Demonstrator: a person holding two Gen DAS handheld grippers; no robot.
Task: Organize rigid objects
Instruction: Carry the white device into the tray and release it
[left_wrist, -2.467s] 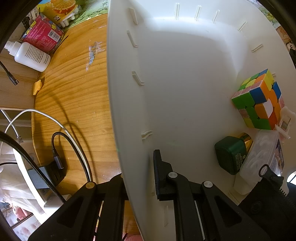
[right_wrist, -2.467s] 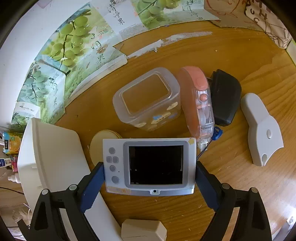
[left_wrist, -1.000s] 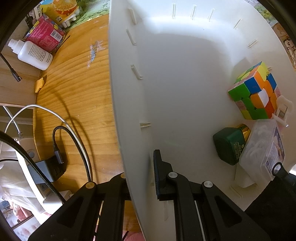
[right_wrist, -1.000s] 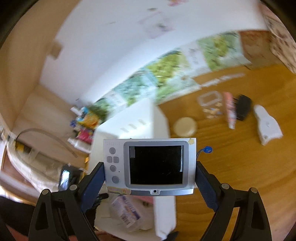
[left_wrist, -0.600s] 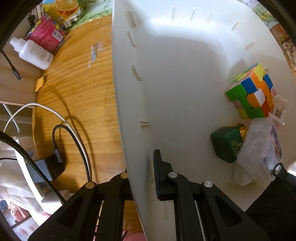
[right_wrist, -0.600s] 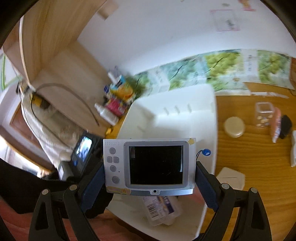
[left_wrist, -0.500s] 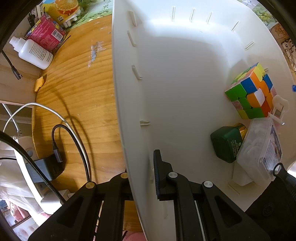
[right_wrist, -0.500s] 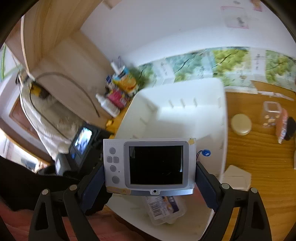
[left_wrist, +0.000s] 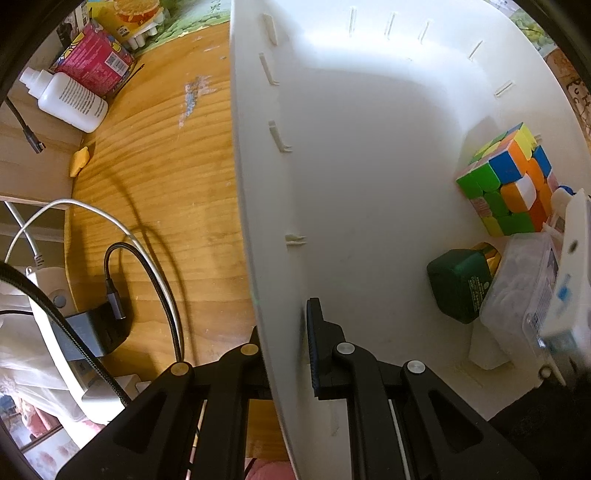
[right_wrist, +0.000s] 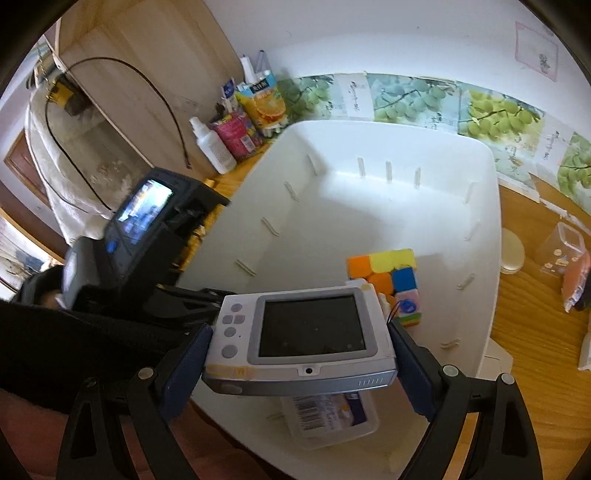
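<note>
Left gripper clamped on white bin wall, right gripper holding grey handheld device over bin, possibly tilted

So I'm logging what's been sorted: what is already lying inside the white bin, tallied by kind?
Multicoloured puzzle cube: 1
Dark green box-shaped item: 1
Clear plastic lidded box with a barcode label: 1
Total in the white plastic bin: 3
The grey handheld device with a dark screen is above the bin in the right gripper, so it is not counted.

bin far half free, cube blocks right
</note>
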